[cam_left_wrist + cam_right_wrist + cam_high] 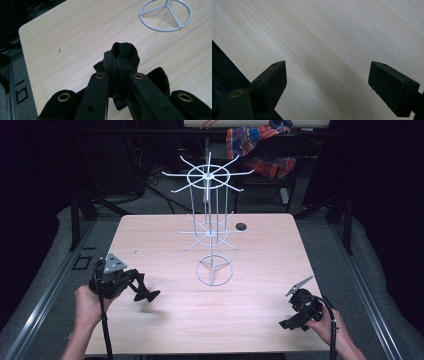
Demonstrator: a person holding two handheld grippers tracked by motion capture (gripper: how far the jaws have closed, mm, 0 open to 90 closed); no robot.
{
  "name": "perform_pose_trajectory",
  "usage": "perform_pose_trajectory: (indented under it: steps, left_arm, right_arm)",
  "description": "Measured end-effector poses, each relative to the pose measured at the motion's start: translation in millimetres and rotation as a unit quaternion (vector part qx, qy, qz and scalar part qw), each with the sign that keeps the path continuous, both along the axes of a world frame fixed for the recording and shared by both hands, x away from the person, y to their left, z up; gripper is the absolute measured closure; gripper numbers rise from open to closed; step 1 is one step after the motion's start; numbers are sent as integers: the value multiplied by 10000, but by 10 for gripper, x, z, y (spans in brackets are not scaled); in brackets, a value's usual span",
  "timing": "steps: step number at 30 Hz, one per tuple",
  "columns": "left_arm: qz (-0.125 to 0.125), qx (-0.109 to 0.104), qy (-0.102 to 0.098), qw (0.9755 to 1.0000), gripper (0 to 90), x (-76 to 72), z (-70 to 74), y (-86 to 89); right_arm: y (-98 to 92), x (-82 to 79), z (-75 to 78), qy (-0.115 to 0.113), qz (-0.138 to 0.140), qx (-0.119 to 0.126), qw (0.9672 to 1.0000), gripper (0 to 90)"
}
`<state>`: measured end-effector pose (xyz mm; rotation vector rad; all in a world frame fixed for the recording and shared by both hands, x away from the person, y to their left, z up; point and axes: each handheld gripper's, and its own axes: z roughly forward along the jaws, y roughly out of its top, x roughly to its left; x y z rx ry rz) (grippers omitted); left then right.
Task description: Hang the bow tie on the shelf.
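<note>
Black cloth [125, 53] — unlabelled — pinched in left hand-held gripper [116, 66].

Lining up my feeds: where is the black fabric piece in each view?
High view: black fabric piece lower left, in the left gripper.
Left gripper view: centre, pinched between shut jaws.
Right gripper view: bare tabletop between open jaws.
Shared landmark: wire stand's ring base.
</note>
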<state>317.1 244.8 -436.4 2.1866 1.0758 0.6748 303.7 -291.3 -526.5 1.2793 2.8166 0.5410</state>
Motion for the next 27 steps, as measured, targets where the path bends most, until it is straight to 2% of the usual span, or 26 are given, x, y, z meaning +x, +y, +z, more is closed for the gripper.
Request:
perform_pose_trajectory:
  steps: [10,11,13,19,20,23,27]
  left_arm:
    - [-164,-52,64,9998,891,60,72,-119]
    - [-201,-58,69,9998,891,70,87,-136]
    - [-186,-103,60,9998,891,78,99,-157]
    - [-246,-147,60,9996,890,105,143,-220]
    - [-260,-163,61,9995,890,109,150,-231]
    - [-305,-199,61,9993,890,126,173,-272]
    - [-357,-186,48,9992,890,155,199,-341]
  right_arm:
    - [0,11,12,20,113,-50,9999,150]
    - [17,-11,-11,-84,-59,113,9999,150]
    - [11,0,8,-45,70,-10,10000,150]
    - [9,4,18,-29,112,-85,9999,150]
    - [20,-12,-8,-62,-12,103,9999,150]
    - [10,7,15,24,156,-30,9999,150]
    - [16,2,10,9,143,-43,9999,150]
